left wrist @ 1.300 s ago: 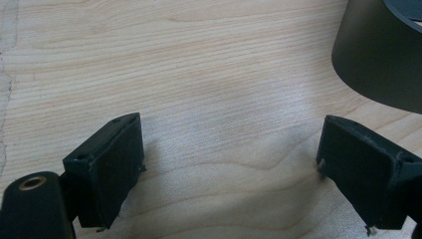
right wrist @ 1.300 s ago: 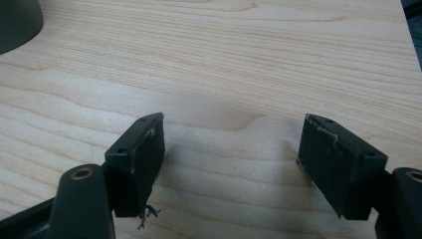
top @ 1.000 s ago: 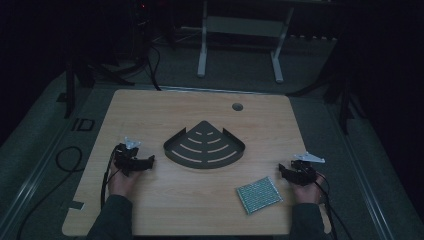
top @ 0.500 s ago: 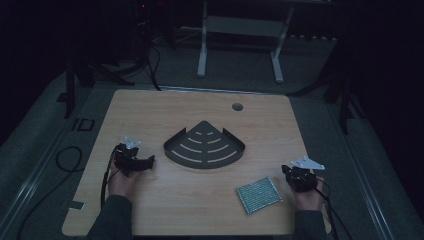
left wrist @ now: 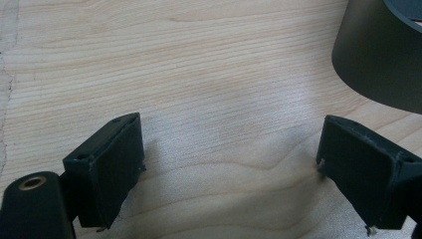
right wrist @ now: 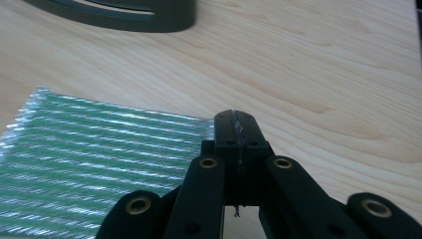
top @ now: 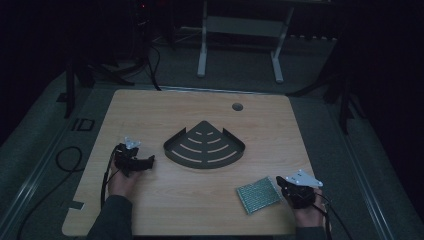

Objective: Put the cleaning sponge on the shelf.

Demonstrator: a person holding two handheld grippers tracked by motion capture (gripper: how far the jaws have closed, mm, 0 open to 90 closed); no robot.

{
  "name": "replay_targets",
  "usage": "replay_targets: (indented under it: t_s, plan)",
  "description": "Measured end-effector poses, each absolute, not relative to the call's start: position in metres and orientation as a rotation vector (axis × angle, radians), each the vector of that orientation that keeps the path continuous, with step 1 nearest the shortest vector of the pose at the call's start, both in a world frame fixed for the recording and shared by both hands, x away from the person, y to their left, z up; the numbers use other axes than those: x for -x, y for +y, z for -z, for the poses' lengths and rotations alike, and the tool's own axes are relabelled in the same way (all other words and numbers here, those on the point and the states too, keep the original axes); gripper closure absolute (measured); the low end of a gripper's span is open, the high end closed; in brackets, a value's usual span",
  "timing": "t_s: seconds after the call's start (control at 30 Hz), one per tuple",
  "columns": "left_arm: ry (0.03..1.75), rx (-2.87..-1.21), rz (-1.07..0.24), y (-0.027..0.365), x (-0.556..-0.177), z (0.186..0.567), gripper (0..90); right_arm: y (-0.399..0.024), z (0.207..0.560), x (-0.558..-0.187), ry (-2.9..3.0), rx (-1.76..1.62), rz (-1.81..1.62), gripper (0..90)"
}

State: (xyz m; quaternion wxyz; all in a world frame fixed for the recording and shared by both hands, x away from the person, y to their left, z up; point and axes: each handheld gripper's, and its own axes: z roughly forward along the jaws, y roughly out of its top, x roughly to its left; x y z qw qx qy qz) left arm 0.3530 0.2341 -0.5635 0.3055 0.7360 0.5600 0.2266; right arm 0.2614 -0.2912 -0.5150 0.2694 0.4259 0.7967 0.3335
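A person sits at a pale wooden table point(top: 150, 210) in a dim room, a two-jaw gripper in each hand. The right gripper point(right wrist: 234, 130), at the near right edge, has its jaws pressed fully together with nothing between them; their tips sit just beside the right edge of a green ribbed square pad point(right wrist: 94, 164), which lies flat on the wood. It looks like the approach step: the hand is lining up on the pad but has not taken hold. To pick it up, the jaws would need to open and slide over the pad's thin edge, which lies flush with the table and may be hard to catch.

The left gripper point(left wrist: 226, 169) rests at the near left, jaws wide apart and empty over bare wood, near a dark fan-shaped slotted corner shelf point(top: 205, 146) at the table's centre.

The tabletop has a round cable hole point(top: 237, 106) at its far side. Beyond it, grey carpet, loose cables and the white legs of a stand point(top: 202, 50) fade into darkness.
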Motion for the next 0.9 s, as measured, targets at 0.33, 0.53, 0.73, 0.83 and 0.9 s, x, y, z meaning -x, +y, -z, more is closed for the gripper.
replay_targets:
  t_s: [0.33,0.53,0.73,0.83,0.9]
  plan:
    - [1.483,-1.948,-0.600,0.234,-0.353,0.564,11.6,-0.259,0.519,-0.245,2.278,-1.063,-0.990,89.7]
    - [1.483,-1.948,-0.601,0.234,-0.353,0.564,11.6,-0.248,0.528,-0.236,2.353,-1.026,-0.963,89.6]
    - [1.483,-1.948,-0.600,0.234,-0.353,0.564,11.6,-0.245,0.529,-0.224,2.383,-0.995,-0.962,89.6]
    - [1.483,-1.948,-0.600,0.234,-0.353,0.564,11.6,-0.244,0.531,-0.219,2.397,-0.977,-0.953,89.6]
    - [1.483,-1.948,-0.600,0.234,-0.353,0.564,11.6,-0.243,0.532,-0.218,2.408,-0.980,-0.953,89.6]
